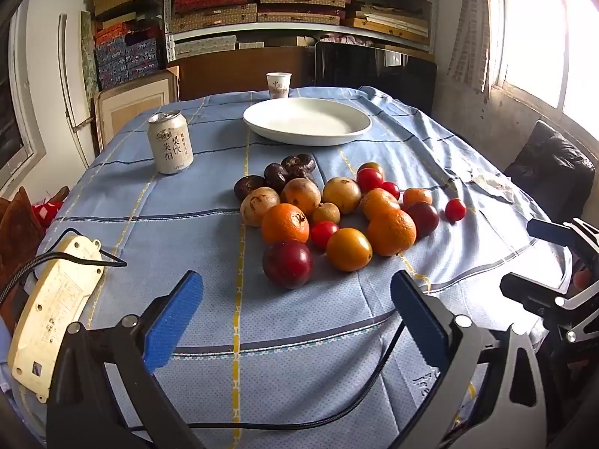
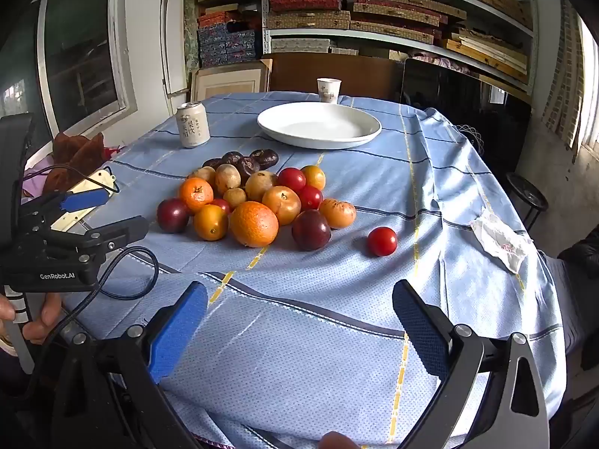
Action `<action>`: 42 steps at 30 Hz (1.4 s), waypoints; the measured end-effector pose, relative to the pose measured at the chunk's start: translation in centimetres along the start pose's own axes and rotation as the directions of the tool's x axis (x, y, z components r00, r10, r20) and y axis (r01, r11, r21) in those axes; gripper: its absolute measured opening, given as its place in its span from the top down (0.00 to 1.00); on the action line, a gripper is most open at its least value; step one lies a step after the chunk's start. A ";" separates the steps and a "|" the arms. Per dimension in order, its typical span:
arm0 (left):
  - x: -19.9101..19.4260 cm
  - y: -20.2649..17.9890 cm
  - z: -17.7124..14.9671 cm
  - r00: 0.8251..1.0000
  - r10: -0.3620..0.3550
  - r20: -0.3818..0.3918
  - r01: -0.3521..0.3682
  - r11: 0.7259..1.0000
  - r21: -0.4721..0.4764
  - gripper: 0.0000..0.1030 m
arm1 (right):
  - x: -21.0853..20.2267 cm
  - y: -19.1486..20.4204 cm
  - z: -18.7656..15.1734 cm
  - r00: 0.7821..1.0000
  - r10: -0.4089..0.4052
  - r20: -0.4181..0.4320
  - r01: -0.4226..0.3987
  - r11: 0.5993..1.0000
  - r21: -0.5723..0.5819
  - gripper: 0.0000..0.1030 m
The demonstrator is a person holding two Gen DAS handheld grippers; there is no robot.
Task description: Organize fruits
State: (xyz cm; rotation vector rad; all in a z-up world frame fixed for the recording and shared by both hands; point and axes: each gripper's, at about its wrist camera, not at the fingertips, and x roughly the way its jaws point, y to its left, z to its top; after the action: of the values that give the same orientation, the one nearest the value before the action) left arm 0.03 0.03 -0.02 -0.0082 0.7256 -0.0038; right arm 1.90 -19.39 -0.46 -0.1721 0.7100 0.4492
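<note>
A pile of fruit (image 1: 337, 213) lies mid-table on the blue cloth: oranges, red plums, cherry tomatoes, brown round fruits and dark ones at the back. It also shows in the right wrist view (image 2: 254, 202). One cherry tomato (image 2: 382, 241) lies apart to the right. A white plate (image 1: 307, 119) stands empty behind the pile, also in the right wrist view (image 2: 318, 125). My left gripper (image 1: 295, 307) is open and empty, just short of a red plum (image 1: 287, 263). My right gripper (image 2: 299, 318) is open and empty, near the table's front edge.
A drink can (image 1: 170, 142) stands at the left, a paper cup (image 1: 278, 84) behind the plate. A white power strip (image 1: 52, 310) with a cable lies at the left edge. A crumpled tissue (image 2: 499, 239) lies at the right edge. Shelves stand behind the table.
</note>
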 end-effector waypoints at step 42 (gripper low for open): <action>0.9 0.6 -0.5 0.999 0.022 -0.029 -0.022 1.000 -0.008 0.04 | 0.1 0.4 0.3 1.000 -0.001 -0.004 0.001 1.000 -0.008 0.03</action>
State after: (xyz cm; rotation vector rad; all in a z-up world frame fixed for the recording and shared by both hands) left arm 0.41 0.64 -1.02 -0.0080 0.7542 0.0201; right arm 1.91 -18.92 -0.31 -0.1805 0.7121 0.4506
